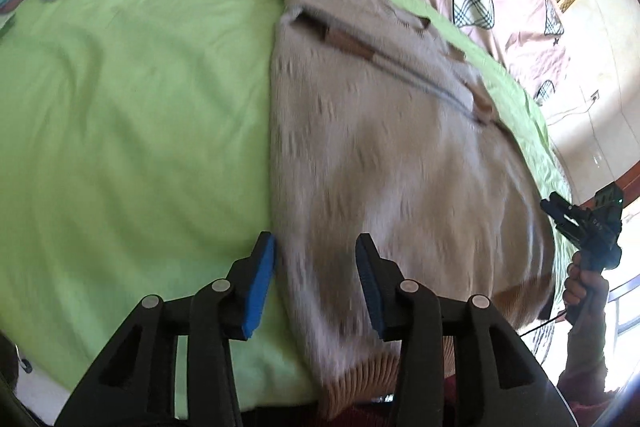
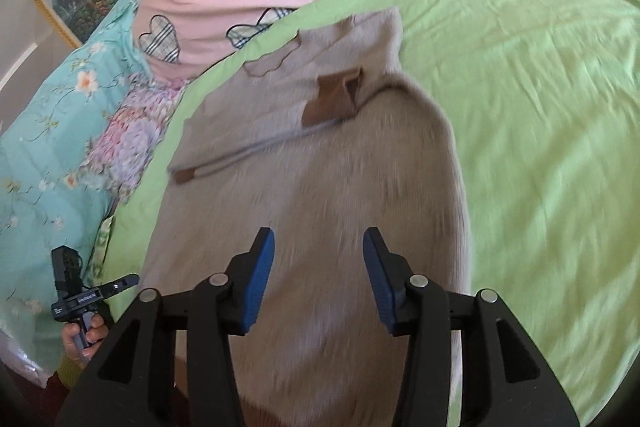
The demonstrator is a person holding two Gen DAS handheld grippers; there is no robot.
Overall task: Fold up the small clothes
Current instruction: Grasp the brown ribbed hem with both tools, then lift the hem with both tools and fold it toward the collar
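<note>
here, from the left wrist, the beige knitted sweater with brown ribbed hem lies flat on the light green bedsheet, spread ready for folding — the left gripper hovers at its left edge, jaws released, holding nothing. from the right wrist, the right gripper hangs over the sweater's body, likewise parted and empty; no readable writing — the brown patch is blurred.
</note>
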